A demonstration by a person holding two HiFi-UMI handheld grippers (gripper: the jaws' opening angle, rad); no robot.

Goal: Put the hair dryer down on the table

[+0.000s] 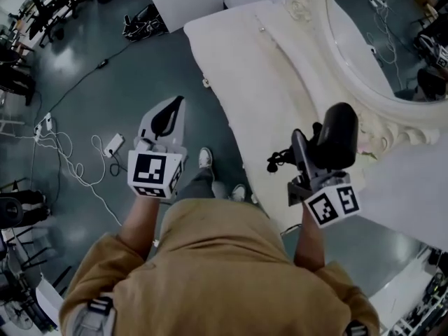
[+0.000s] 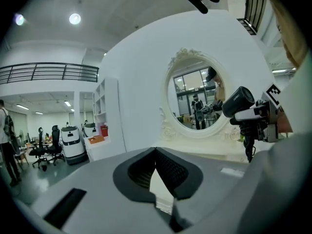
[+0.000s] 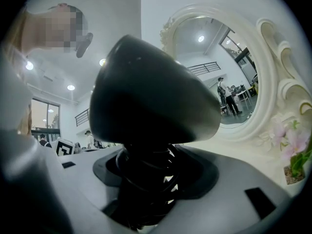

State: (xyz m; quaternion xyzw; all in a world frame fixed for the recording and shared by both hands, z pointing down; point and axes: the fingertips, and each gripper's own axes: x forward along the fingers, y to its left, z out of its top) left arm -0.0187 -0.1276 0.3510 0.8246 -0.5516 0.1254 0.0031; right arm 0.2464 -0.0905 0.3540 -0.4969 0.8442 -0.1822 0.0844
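One hair dryer [image 1: 337,135], its handle clamped between the right gripper's [image 1: 306,161] jaws, hangs above the white table [image 1: 245,68] before the oval mirror [image 1: 392,40]. Only the right gripper view shows pink flowers [image 3: 291,139] beside that mirror. The second gripper, the left gripper [image 1: 170,117] (jaws together, empty), hovers over cable-strewn grey floor [image 1: 105,82], well apart from the mirror.

left gripper [image 1: 175,108] closed and empty, right gripper [image 1: 306,150] clamping the hair dryer [image 1: 339,134].

- The table [image 1: 245,68] in front of the mirror [image 1: 385,40] is bare and open to approach.
- The mirror's ornate frame walls off the far side.
- Flowers [image 3: 292,143] crowd its base.
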